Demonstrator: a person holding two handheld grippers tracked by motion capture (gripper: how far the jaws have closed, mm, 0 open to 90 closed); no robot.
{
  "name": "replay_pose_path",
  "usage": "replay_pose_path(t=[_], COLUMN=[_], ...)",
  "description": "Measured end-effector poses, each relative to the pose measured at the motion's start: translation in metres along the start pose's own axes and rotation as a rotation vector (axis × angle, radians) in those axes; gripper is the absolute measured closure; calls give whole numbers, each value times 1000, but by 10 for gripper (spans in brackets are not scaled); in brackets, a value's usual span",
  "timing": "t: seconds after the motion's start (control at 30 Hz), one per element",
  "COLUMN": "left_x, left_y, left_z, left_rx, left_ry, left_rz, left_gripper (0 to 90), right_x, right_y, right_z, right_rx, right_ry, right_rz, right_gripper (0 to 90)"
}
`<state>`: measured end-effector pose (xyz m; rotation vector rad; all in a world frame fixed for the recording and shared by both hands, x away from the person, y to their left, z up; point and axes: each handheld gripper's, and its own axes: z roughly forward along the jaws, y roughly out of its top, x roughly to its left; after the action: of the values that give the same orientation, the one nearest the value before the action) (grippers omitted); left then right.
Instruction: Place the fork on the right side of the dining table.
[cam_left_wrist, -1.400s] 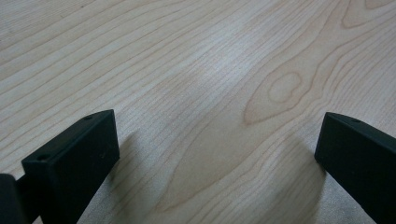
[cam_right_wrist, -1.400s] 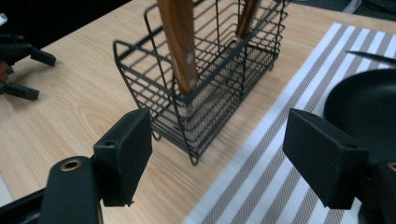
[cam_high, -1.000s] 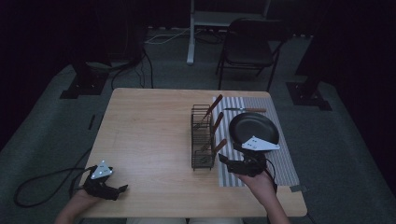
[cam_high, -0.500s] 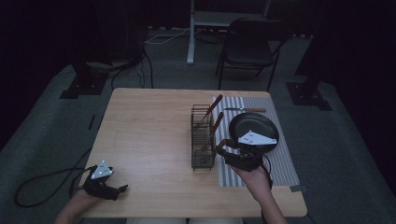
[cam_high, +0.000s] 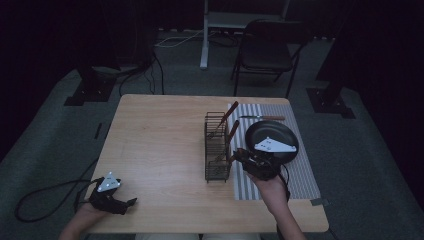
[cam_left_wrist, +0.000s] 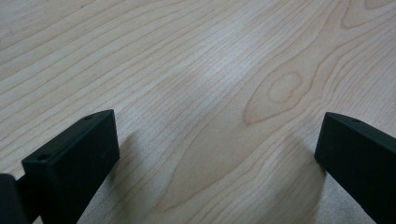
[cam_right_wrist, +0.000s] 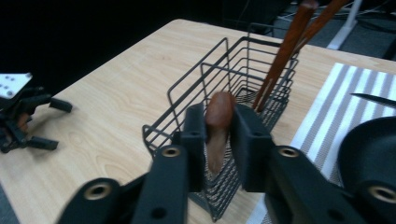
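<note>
My right gripper (cam_right_wrist: 218, 122) is shut on a brown wooden utensil handle (cam_right_wrist: 219, 103), held upright over the near end of a black wire rack (cam_right_wrist: 219, 65). Two more wooden-handled utensils (cam_right_wrist: 285, 51) stand slanted in the rack's far end. In the high view the right gripper (cam_high: 239, 156) sits at the rack's (cam_high: 216, 147) right side. My left gripper (cam_left_wrist: 215, 140) rests open on bare wood, with nothing between its jaws. It lies near the table's front left corner (cam_high: 124, 202).
A striped mat (cam_high: 295, 175) lies right of the rack, carrying a black pan (cam_high: 270, 135) and a wooden-handled knife (cam_high: 262, 118). A chair (cam_high: 265, 50) and stand legs are beyond the table's far edge. A cable (cam_high: 45, 192) trails off the left gripper.
The right gripper has moved left and away from the person, from over the mat to the rack's side, carrying the wooden handle. The left gripper has stayed put.
</note>
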<state>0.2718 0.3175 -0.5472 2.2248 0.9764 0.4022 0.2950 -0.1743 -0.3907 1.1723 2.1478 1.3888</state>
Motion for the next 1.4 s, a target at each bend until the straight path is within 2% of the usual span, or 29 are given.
replay_pose_path(t=[0.03, 0.1, 0.27, 0.4, 0.53, 0.67, 0.9, 1.07, 1.4], left_x=[0, 0, 0, 0, 0, 0, 0, 0, 0], left_y=[0, 0, 0, 0, 0, 0, 0, 0, 0], left_z=[0, 0, 0, 0, 0, 0, 0, 0, 0], left_rx=[0, 0, 0, 0, 0, 0, 0, 0, 1], left_ry=[0, 0, 0, 0, 0, 0, 1, 1, 0], left_rz=[0, 0, 0, 0, 0, 0, 1, 1, 1], left_gripper=[0, 0, 0, 0, 0, 0, 0, 0, 0], right_x=[-1, 0, 1, 1, 4, 5, 8, 7, -3], right_y=[0, 0, 0, 4, 15, 19, 33, 38, 46], right_z=[0, 2, 2, 0, -8, -10, -25, -34, -59], right_rx=[9, 16, 13, 4, -22, -31, -71, -95, -158], right_ry=[10, -5, -8, 1, -5, -7, -6, -11, -32], right_rz=[7, -7, -5, 1, -16, -24, -40, -32, -2], right_gripper=[806, 807, 809, 810, 810, 810, 810, 810, 810])
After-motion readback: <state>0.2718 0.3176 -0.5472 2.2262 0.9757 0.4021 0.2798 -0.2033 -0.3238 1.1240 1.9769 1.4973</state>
